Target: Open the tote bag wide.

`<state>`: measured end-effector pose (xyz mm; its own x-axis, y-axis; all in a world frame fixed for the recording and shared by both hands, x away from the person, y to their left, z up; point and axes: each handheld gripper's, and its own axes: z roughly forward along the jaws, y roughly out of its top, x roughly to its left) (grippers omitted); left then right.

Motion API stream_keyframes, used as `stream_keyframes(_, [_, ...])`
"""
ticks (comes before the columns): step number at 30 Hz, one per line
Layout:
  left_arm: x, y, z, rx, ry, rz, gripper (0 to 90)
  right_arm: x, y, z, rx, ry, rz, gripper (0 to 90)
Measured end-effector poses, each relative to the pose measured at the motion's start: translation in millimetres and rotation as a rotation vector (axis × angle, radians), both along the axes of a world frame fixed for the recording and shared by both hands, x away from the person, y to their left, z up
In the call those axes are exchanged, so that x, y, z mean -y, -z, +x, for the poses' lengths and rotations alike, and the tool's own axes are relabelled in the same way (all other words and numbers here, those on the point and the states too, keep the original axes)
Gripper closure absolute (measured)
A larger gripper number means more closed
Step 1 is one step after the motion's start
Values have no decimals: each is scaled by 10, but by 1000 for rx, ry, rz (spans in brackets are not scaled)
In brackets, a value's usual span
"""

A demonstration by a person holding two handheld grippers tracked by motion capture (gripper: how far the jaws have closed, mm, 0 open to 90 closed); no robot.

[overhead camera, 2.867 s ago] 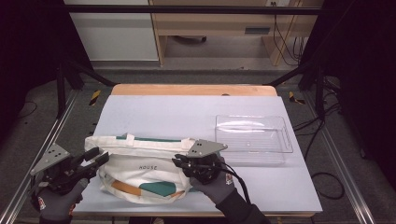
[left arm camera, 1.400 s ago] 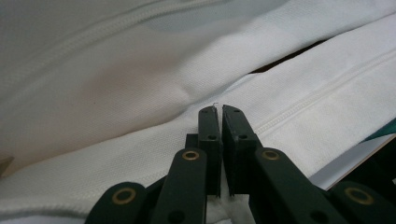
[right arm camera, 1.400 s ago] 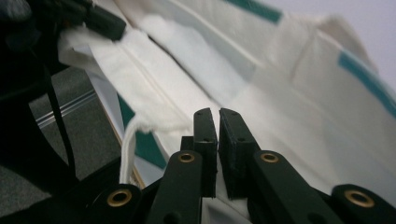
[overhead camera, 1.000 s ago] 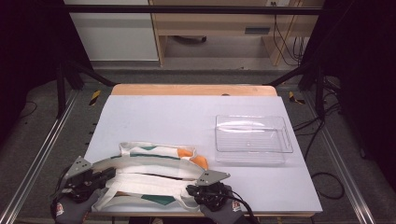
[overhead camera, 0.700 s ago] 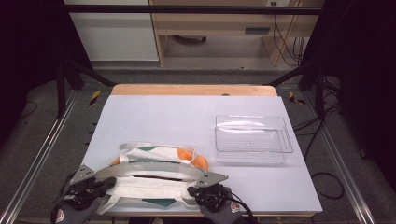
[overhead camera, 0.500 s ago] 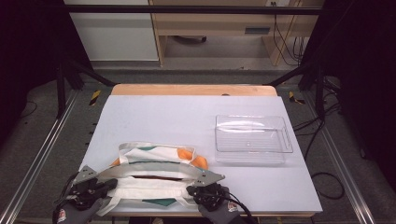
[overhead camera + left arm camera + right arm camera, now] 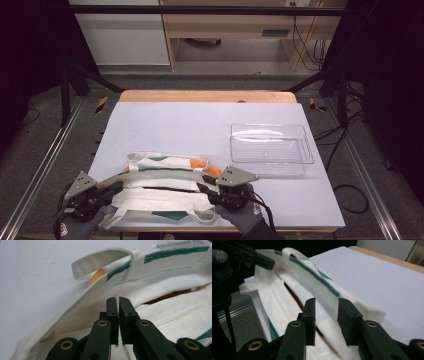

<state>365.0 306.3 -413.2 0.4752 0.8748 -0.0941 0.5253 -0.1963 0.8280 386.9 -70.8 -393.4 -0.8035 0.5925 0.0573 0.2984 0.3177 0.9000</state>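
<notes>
High view: one canvas bag [image 7: 160, 187], one clear tray [image 7: 270, 145], two tools.

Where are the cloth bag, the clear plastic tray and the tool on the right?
cloth bag [image 7: 165, 200], high view, white panel.
clear plastic tray [image 7: 270, 149], high view, ribbed floor.
right tool [image 7: 326, 312], right gripper view, between its tips.

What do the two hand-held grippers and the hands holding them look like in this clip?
Both the left hand-held gripper and the right hand-held gripper are black, each topped by a grey three-cornered plate. Up close, the jaws are flat black blocks on linkage arms with brass-coloured pivot rings. A black cable trails from the right one. The hands wear dark grey gloves.
</notes>
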Motion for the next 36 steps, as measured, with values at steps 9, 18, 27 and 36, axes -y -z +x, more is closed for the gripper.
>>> stream_keyframes(9, [110,50,16,-2,48,15,752,-459,-125,353,21,-10,-52,477])
stream_keyframes(18, [237,150,10,-27,72,105,557,-710,122,509,-21,-25,-178,575])
stream_keyframes(27, [235,179,-12,-31,84,106,551,-659,81,532,-38,8,-153,886])
stream_keyframes(36, [225,194,-27,-57,88,121,591,-679,75,703,-12,182,-84,880])
